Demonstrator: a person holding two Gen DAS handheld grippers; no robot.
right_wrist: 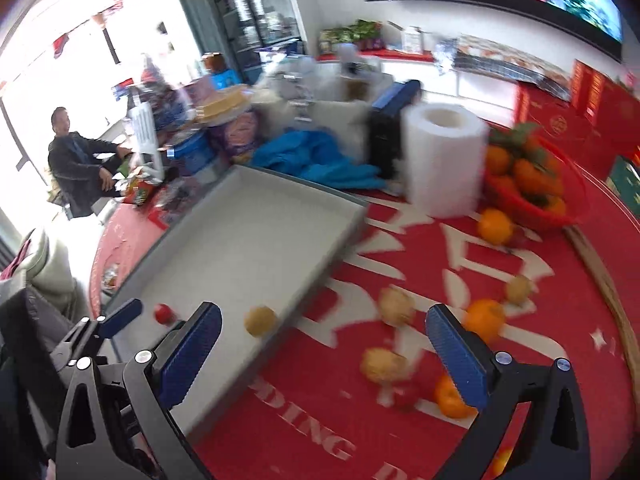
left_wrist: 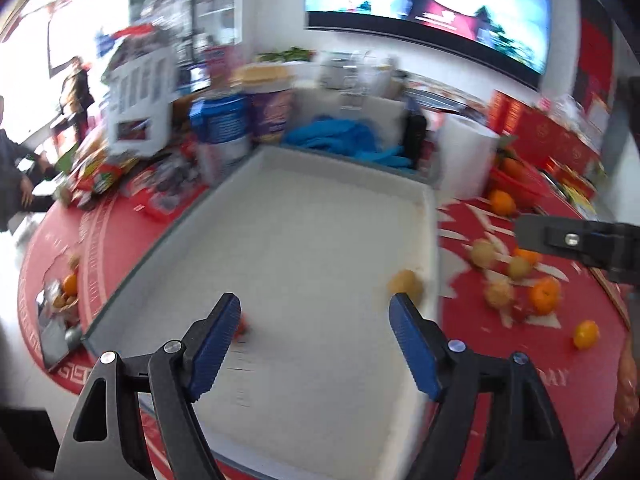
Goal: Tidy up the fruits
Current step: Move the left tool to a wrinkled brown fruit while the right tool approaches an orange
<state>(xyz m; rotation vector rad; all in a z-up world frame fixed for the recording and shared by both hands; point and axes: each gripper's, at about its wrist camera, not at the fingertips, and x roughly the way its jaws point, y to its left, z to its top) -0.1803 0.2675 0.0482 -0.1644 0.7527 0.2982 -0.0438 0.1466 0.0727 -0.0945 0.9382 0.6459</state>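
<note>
A: What is in the tray (left_wrist: 280, 184)?

B: Two fruits. A tan fruit (right_wrist: 261, 320) lies by the tray's right wall, and a small red fruit (right_wrist: 164, 313) lies near its front left. The rest of the white floor is bare.

A: And the basket?

B: The red basket (right_wrist: 560, 216) sits at the far right of the bench (right_wrist: 304, 408), beside a white paper roll (right_wrist: 444, 160). It is heaped with oranges and green leaves. One orange (right_wrist: 495, 225) rests on the red cloth just in front of it.

A: Are more fruits loose?

B: Yes, on the cloth right of the tray: several tan ones, a couple of oranges and a red one, close together, with one orange lying apart nearer the bench edge. The blur hides finer detail.

A: How do the tools stand?

B: The left tool (left_wrist: 316, 332) hangs over the tray's near end, fingers spread, nothing between them. The right tool (right_wrist: 324, 354) hangs over the tray's right wall and the loose fruits, fingers wide apart, gripping nothing.

A: Anything behind the tray?

B: A blue cloth (right_wrist: 316, 160) and stacked tubs.
</note>
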